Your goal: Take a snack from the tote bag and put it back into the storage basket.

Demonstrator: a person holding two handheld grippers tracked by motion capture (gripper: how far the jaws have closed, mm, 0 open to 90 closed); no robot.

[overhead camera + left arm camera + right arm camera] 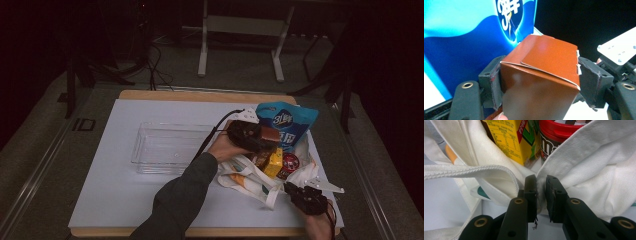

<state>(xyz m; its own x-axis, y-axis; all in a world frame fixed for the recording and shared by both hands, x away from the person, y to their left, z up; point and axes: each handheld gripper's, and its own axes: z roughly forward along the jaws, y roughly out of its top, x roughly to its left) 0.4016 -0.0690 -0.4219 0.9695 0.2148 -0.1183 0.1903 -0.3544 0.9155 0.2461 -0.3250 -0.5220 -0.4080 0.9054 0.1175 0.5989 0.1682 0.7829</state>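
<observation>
Box (541, 75) clamped in my left gripper (260, 137) sits right of the tray (170, 147), so it goes leftward; right gripper (541, 195) pinches the bag (599, 170) rim.

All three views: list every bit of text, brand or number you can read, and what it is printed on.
"3" with white characters beside it, too cut off and blurred to read: on the blue snack bag.
"m", a partial white letter: on the brown tub with the red lid.
Small print and large green letters on the yellow carton: too small or cropped to read.
Brown box: no text.
</observation>
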